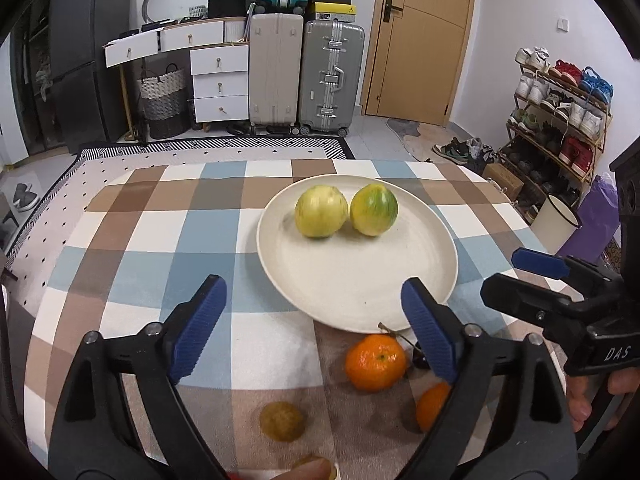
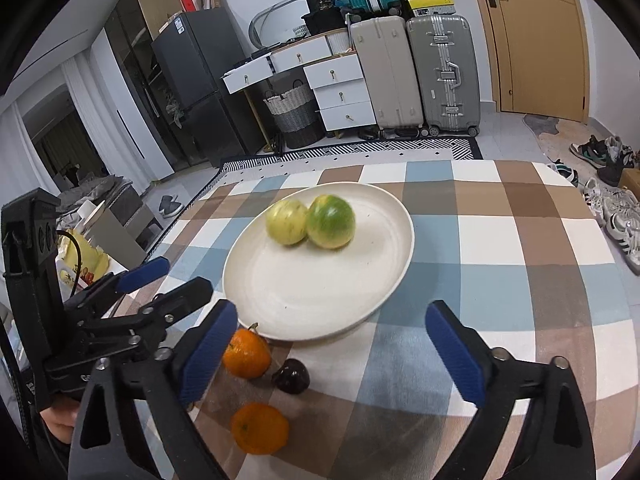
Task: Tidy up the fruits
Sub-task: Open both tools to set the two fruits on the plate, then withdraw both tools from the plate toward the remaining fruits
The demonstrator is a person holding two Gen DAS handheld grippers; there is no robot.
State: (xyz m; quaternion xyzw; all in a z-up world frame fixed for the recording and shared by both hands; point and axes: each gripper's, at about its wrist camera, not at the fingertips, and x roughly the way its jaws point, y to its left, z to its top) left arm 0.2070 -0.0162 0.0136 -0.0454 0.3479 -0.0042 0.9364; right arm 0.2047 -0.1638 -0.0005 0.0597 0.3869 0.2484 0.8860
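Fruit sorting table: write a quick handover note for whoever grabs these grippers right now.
Left gripper: jaws open, empty.
Right gripper: jaws open, empty.
Done: two green-yellow fruits touching on the white plate.
Left on the checked cloth, near the plate's front rim: two oranges, a dark fruit, a brownish-green fruit.

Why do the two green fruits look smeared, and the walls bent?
Left wrist view: the pale fruit and the striped fruit on the plate are motion-blurred; the fisheye bows the door. Right wrist view: same blur; the table edge curves.
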